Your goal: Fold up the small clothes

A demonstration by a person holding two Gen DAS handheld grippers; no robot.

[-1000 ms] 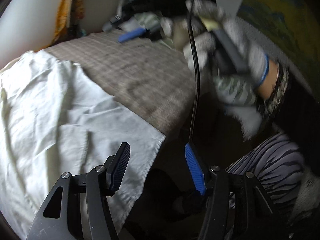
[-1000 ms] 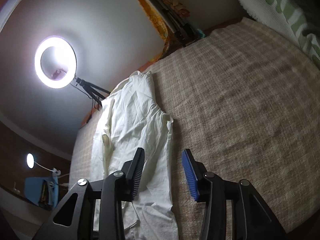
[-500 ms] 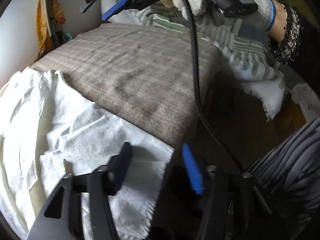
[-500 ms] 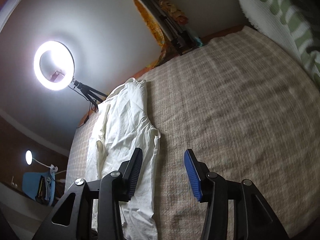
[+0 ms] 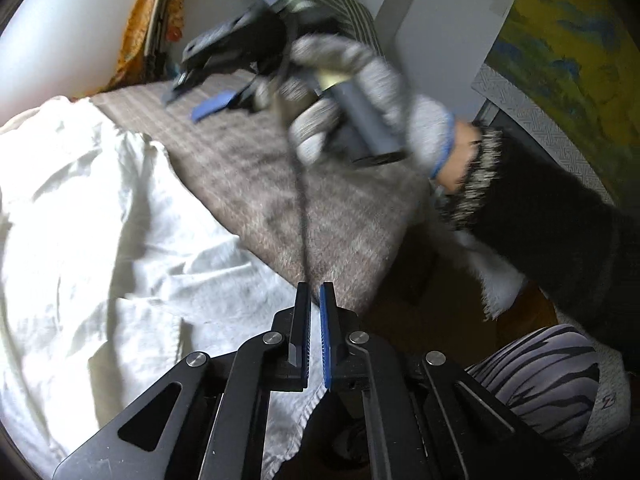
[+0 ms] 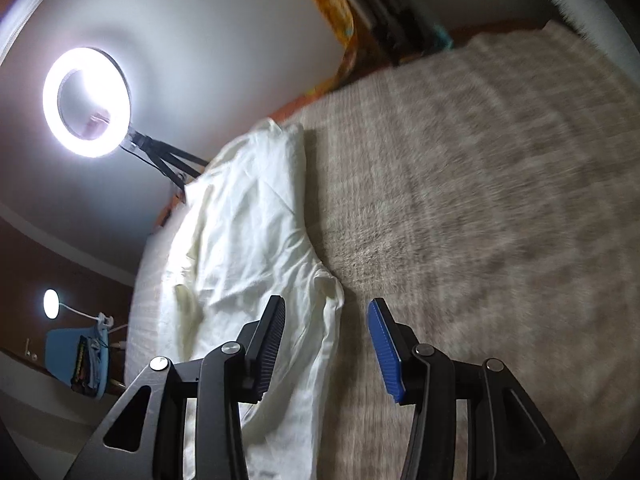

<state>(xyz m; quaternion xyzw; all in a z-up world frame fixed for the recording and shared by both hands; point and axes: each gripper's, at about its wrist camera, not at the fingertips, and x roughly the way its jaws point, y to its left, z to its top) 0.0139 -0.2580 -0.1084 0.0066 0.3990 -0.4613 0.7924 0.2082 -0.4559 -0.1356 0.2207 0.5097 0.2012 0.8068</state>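
A bed covered by a beige checked blanket (image 6: 460,200), lit by a ring light (image 6: 86,102) against a pale wall. The white garment (image 5: 100,220) lies spread along the blanket's left part. Left gripper (image 5: 315,332): jaws nearly together on the garment's near corner at the bed edge. Right gripper (image 6: 328,344): jaws wide apart, holding nothing, raised over the garment's edge, carried by a gloved hand (image 5: 360,92).

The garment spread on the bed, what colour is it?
The garment is plain white to cream, without pattern; the right wrist view shows it best.
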